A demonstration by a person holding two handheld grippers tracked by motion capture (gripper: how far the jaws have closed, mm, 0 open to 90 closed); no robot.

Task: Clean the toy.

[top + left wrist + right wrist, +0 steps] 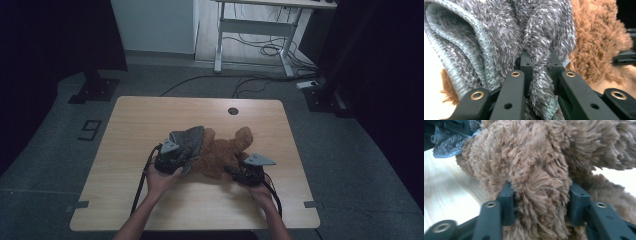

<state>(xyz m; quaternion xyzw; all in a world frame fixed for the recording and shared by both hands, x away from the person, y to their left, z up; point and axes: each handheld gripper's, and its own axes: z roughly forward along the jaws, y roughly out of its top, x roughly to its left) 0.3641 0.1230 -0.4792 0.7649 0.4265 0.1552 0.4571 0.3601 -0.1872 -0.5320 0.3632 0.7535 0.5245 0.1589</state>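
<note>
A dim room with cables trailing across a grey floor surrounds the wooden table, where a brown plush toy lies near the middle. The left gripper has its jaws pinched tight on a fold of grey fuzzy cloth, which bunches up just ahead of it and drapes against the toy to its right, probably so the garment can be worked on or off. The right gripper is clamped partway on a thick brown limb, its jaws pressing into the fur, seemingly to steady the toy.
</note>
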